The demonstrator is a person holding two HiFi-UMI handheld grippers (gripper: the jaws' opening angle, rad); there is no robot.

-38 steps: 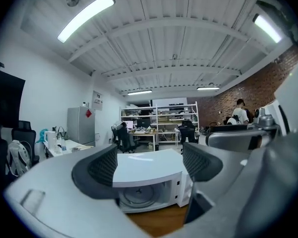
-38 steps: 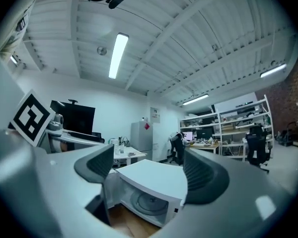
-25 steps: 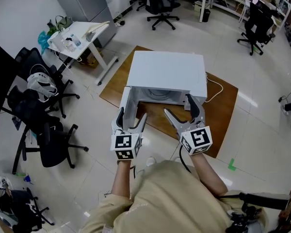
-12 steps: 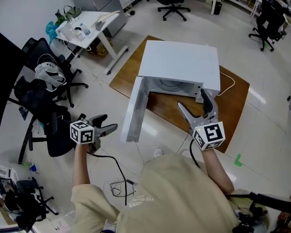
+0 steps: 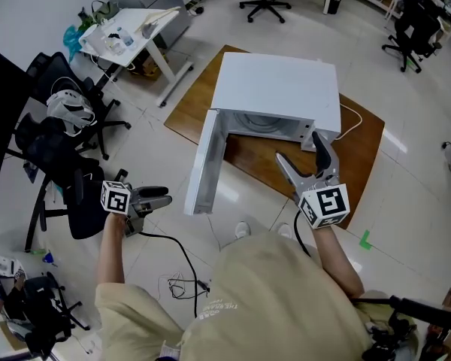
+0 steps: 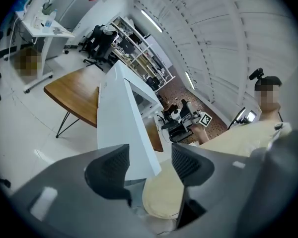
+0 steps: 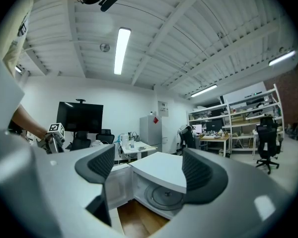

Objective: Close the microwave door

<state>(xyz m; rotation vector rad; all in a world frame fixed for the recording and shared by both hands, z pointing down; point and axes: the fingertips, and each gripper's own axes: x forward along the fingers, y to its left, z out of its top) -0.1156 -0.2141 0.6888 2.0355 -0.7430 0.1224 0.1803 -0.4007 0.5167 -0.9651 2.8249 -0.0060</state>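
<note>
Microwave (image 5: 278, 89), one, its single door (image 5: 203, 164) open; left gripper (image 5: 165, 195) jaws just closing yet apart, right gripper (image 5: 298, 147) apart, both empty.

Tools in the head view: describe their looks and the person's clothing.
The left tool and right tool are grey, each with two jaws and a white cube of black square markers. A black cable trails from each. The shirt is beige, short-sleeved.

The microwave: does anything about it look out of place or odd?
Only its door: it stands wide open, swung out past the edge of the wooden table under the microwave. No damage or spill shows.
</note>
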